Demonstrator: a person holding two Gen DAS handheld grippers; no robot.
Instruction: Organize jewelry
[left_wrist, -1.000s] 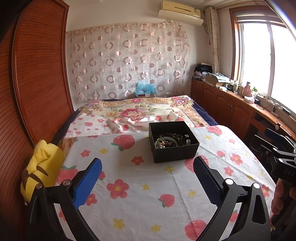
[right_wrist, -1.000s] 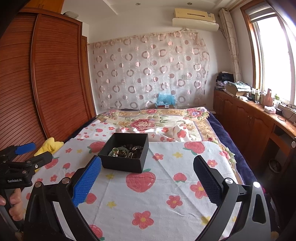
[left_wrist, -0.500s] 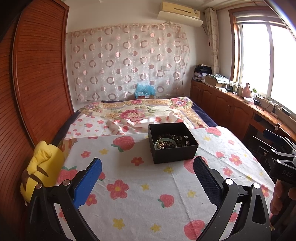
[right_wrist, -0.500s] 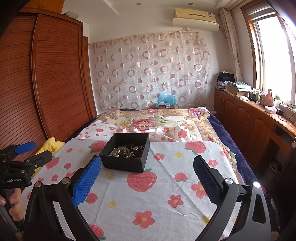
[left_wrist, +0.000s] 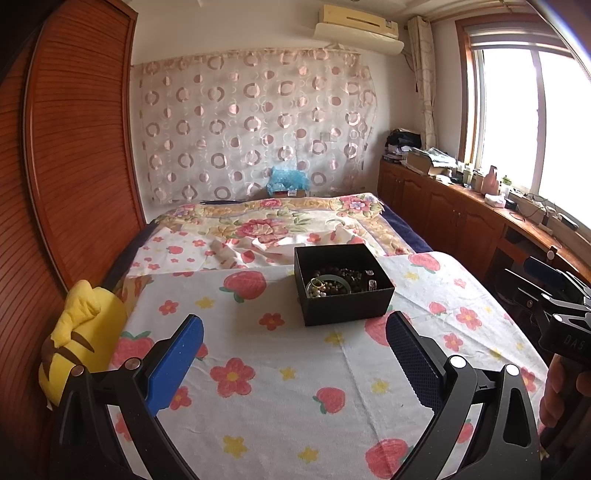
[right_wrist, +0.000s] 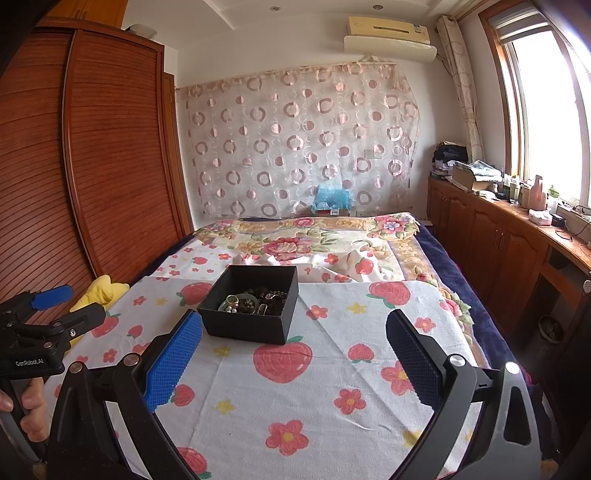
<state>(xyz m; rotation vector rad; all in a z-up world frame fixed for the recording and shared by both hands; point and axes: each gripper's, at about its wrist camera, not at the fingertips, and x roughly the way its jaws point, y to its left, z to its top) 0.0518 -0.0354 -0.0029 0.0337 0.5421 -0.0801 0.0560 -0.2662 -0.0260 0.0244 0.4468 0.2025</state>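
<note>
A black open box (left_wrist: 343, 284) (right_wrist: 251, 304) stands on the strawberry-print sheet, holding a tangle of jewelry (left_wrist: 334, 285) (right_wrist: 251, 301): dark beads, a pale green bangle, gold rings. My left gripper (left_wrist: 293, 336) hovers open over the sheet, short of the box, which lies ahead and slightly right. The right gripper (right_wrist: 293, 336) is also open, with the box ahead and to the left, close to its left fingertip. Each gripper shows at the edge of the other's view, held by a hand. Nothing sits between either pair of fingers.
The box rests on a bed with a floral blanket (left_wrist: 269, 221) further back. A yellow plush toy (left_wrist: 81, 332) lies at the bed's left edge by a wooden wardrobe (left_wrist: 74, 147). Wooden cabinets (right_wrist: 491, 236) with clutter run along the right under the window.
Both views have shifted only slightly; the box appears a touch nearer in the right wrist view. Both grippers have stayed open and empty.
</note>
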